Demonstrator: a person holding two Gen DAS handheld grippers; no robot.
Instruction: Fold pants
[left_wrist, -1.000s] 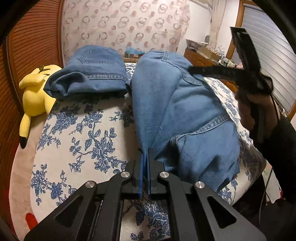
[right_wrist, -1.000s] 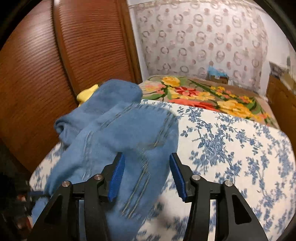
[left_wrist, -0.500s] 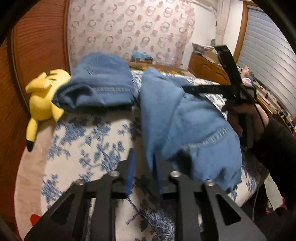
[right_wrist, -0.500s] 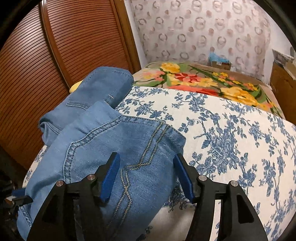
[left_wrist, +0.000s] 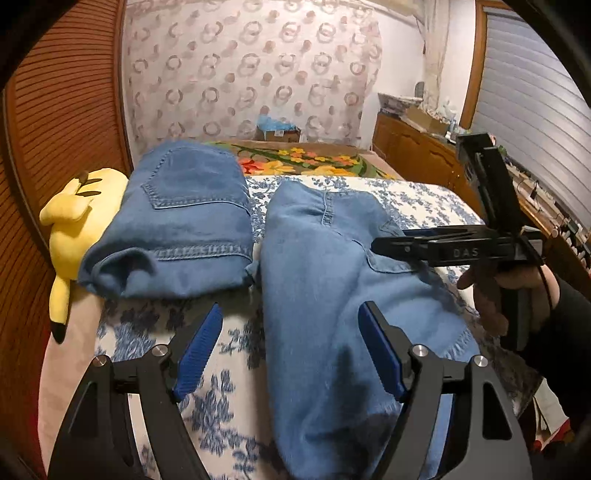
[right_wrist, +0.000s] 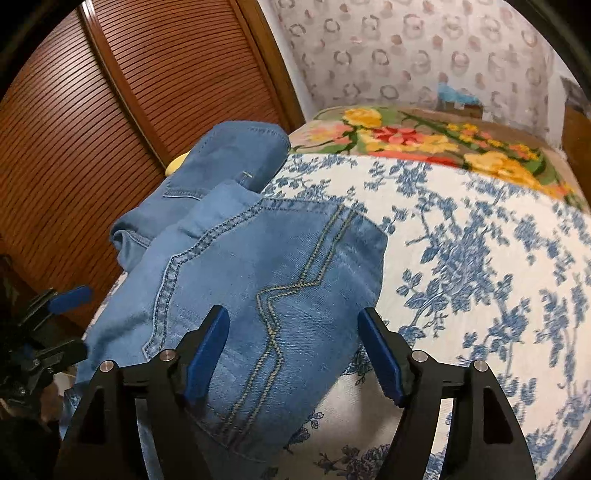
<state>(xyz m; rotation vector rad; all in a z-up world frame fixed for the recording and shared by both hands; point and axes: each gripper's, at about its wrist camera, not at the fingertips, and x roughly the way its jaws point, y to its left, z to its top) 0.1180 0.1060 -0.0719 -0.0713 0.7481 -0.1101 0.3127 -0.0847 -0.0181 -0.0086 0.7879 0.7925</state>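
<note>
Both grippers, L (left_wrist: 290, 345) & R (right_wrist: 293, 349), jaws opening, unpinched pants (left_wrist: 332, 295) beneath.

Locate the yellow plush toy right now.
Left wrist view, far left: the yellow plush toy lies at the bed's edge against the wooden slatted door, touching the folded jeans.

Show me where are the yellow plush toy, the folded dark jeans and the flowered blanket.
yellow plush toy (left_wrist: 79, 218): left wrist view, its body.
folded dark jeans (left_wrist: 188, 225): left wrist view, below the back pocket.
flowered blanket (right_wrist: 413, 138): right wrist view, red flower near its middle.
</note>
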